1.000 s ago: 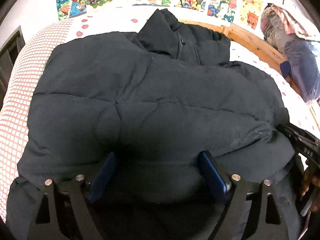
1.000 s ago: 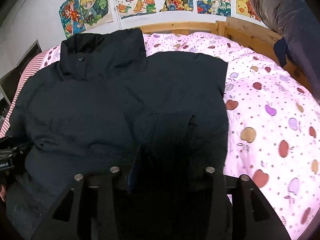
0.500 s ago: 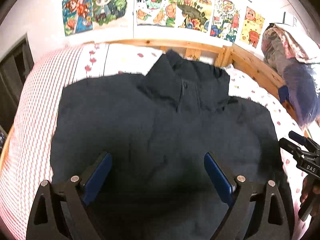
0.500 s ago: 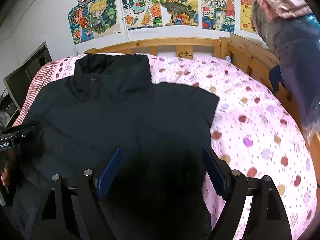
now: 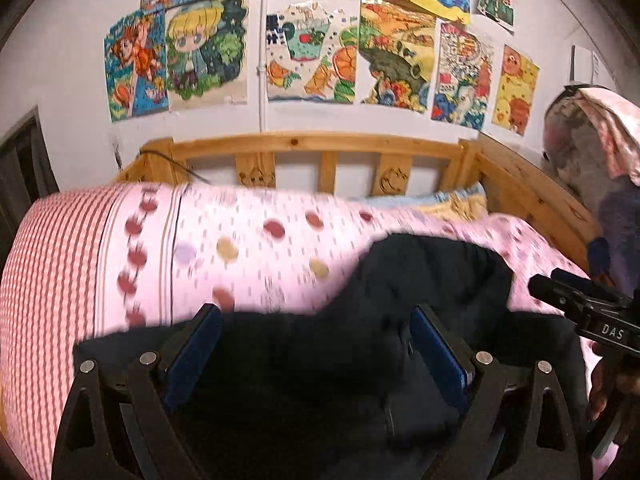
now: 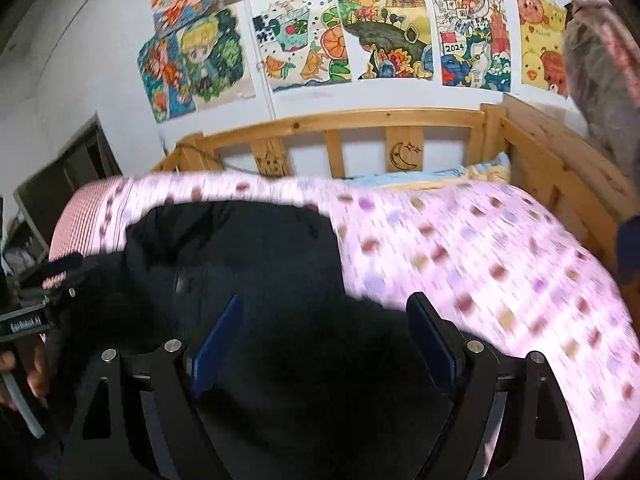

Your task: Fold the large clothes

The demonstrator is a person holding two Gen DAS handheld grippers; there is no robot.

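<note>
A large black padded jacket (image 5: 420,280) lies on the pink spotted bed cover (image 5: 248,248), collar toward the headboard. It also shows in the right wrist view (image 6: 248,256). My left gripper (image 5: 316,344) is open and empty, raised above the jacket's lower part. My right gripper (image 6: 324,336) is open and empty too, above the jacket's right side. Each gripper shows at the edge of the other's view: the right one (image 5: 580,312) and the left one (image 6: 36,312).
A wooden headboard (image 5: 320,152) and side rail (image 5: 532,200) bound the bed. A red checked sheet (image 5: 44,272) covers the left part. A bundle of bagged bedding (image 5: 592,160) sits on the right. Drawings hang on the wall.
Both grippers have opened, let go of the jacket and lifted away, tilting up toward the headboard. The jacket now lies lower in both views.
</note>
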